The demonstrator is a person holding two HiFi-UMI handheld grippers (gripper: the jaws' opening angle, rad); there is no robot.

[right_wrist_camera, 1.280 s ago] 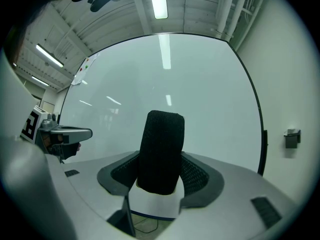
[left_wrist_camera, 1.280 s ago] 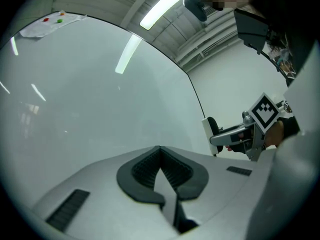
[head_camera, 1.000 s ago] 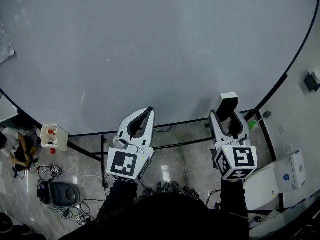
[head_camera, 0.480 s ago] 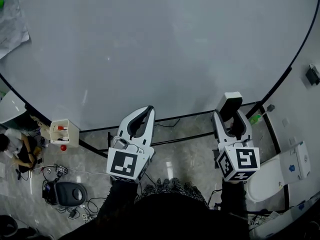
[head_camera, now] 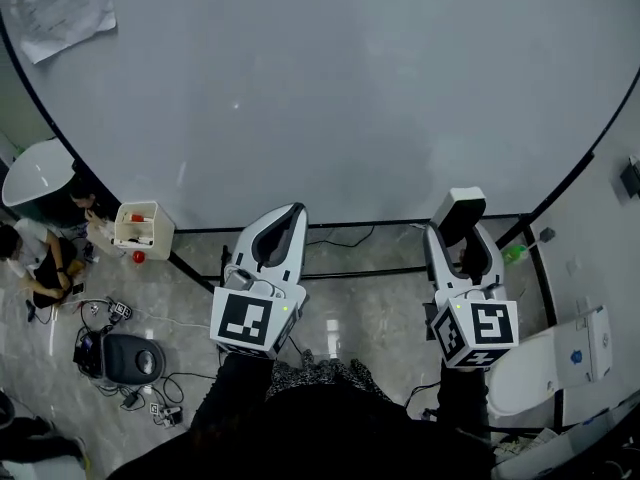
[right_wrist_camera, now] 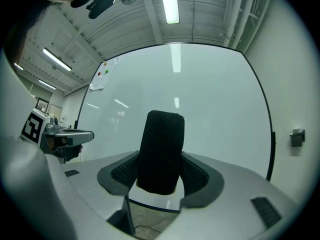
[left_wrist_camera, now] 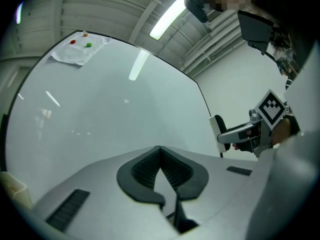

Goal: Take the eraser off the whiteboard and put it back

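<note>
1. Leftmost, a crumpled paper sheet [head_camera: 65, 8] is stuck to the upper left corner of the whiteboard [head_camera: 350, 88]. A few small coloured dots sit on the sheet in my left gripper view.
2. Below the board's left edge, a small white box [head_camera: 140, 230] holds red bits. A person [head_camera: 40, 263] sits on the floor just beside it.
3. Next comes my left gripper [left_wrist_camera: 160, 150]. Its jaws are pressed together at the tips, with nothing between the dark pads. It points up at the lower edge of the whiteboard, and I can't say that it touches the board.
4. The whiteboard fills the middle of all three views. Its face is bare grey-white apart from the light reflections on it.
5. My right gripper [right_wrist_camera: 160, 175] is well apart from the left one and points the same way. Its jaws are clamped on the eraser [right_wrist_camera: 161, 151], one pad against each side.
6. The eraser stands upright in that grip, with its black felt side facing the gripper's camera. From the head view its white back [head_camera: 458, 206] lies over the board's lower edge. I cannot tell whether it rests against the board or is just off it.
7. Farther right, a small green thing [head_camera: 512, 252] sits by the board's black frame.
</note>
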